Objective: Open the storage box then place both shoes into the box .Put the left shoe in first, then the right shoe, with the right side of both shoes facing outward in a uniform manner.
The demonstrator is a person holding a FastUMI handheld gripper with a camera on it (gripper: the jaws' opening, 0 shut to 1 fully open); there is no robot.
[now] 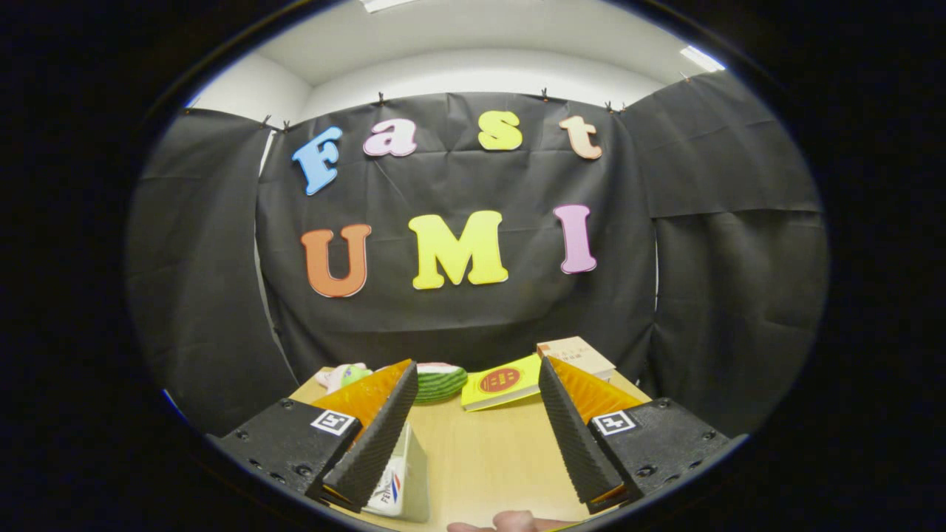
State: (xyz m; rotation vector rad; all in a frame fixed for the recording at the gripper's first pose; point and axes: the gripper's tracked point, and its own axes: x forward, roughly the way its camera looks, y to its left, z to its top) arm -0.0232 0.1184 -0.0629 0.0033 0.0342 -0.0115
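Wooden desk [488, 458] is carrying clutter only; gripper [473, 421] is hovering above it with fingers spread wide, nothing between them. Task's shoes and storage box aren't appearing anywhere here, so progress can't be judged: box state and shoe placement are both out of sight. Under the left finger a white object with a printed logo [395, 484] is lying, partly hidden; can't tell what it is. Toward the far edge of the desk: a green striped watermelon-slice toy [440, 383], a pale plush toy [341, 375] near the far left corner, a yellow book [502, 383], a tan book [578, 355] near the far right corner. At the near edge a fingertip [510, 522] is poking in. Nothing is blocking the gripper's path right ahead.
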